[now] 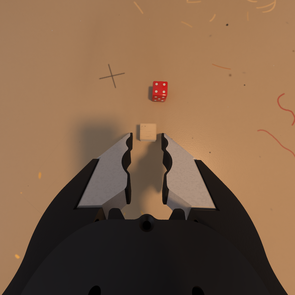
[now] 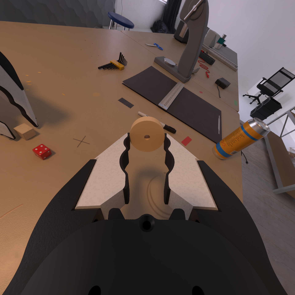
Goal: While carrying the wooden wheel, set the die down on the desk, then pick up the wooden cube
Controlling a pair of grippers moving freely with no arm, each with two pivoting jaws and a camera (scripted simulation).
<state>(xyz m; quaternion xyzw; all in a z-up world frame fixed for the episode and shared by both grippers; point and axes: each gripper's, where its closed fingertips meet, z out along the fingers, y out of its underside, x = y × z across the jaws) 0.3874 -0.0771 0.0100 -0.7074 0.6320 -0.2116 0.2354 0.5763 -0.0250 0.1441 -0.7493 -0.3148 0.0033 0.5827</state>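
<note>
Left claw (image 1: 146, 135) is pointed down at the counter (image 1: 63, 47) with its fingers spread apart, and the wooden cube (image 1: 148, 132) sits on the counter right at the fingertips, lined up with the gap. Red die (image 1: 159, 91) rests on the counter a bit beyond the cube, near a pencilled cross (image 1: 112, 75). Right claw (image 2: 146, 137) is clamped on the wooden wheel (image 2: 146, 134), held up off the counter, hole facing the camera. An orange can (image 2: 239, 138) stands at the counter's edge.

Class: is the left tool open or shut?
Open: the left tool has a clear gap, its fingertips either side of the wooden cube, not gripping it.
</note>
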